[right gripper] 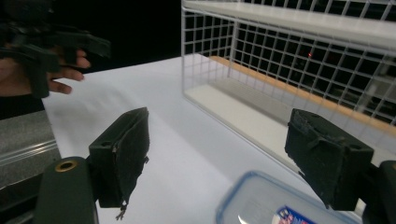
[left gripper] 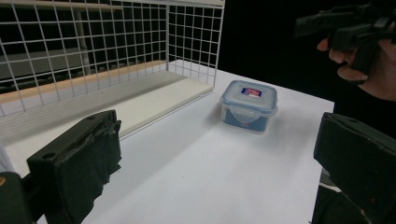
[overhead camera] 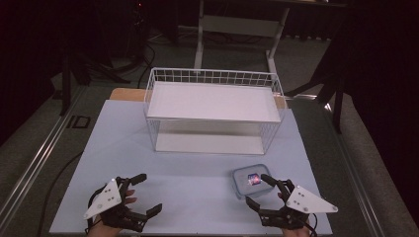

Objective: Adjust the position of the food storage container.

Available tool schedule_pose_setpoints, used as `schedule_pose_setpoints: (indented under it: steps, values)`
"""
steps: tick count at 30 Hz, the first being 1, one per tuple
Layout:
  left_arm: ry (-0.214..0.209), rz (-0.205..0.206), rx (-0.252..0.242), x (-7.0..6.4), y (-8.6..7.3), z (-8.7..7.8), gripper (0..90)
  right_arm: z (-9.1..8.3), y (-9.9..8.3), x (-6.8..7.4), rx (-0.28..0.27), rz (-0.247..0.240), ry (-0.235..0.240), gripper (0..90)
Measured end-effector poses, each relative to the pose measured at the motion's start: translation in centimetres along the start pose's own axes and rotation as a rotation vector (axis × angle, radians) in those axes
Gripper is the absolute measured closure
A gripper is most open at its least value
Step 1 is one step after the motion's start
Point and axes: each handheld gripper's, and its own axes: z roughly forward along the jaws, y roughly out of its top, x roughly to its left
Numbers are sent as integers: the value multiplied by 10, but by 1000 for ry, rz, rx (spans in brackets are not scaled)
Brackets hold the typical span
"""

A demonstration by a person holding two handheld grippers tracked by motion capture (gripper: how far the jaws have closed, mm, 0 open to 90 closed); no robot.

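A small clear plastic box with a blue snap lid stands on the white table top at the front right. My right gripper is open just behind and right of it, one jaw reaching over the lid's near edge, nothing between the jaws. My left gripper is open at the front left, well apart from the box and pointing toward it across the table. A white wire rack with a shelf on top stands at the middle back.
The white table top lies bare between the two grippers and in front of the rack. A wooden strip shows behind the rack. Dark floor, cables and a white frame's legs lie beyond the table.
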Motion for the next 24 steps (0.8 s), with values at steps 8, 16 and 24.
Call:
schedule_pose_setpoints:
  steps: [8, 16, 24]
  values:
    - [-5, -2, 1, -1, 0, 1, 16, -2, 19, 5, -10, -7, 49, 197]
    - [0, -4, -1, -1, 0, 1, 16, -1, 37, -12, -30, 33, 28, 135]
    - [-5, -6, 1, -2, -1, 1, 16, 7, 39, -34, 7, 72, -9, 134]
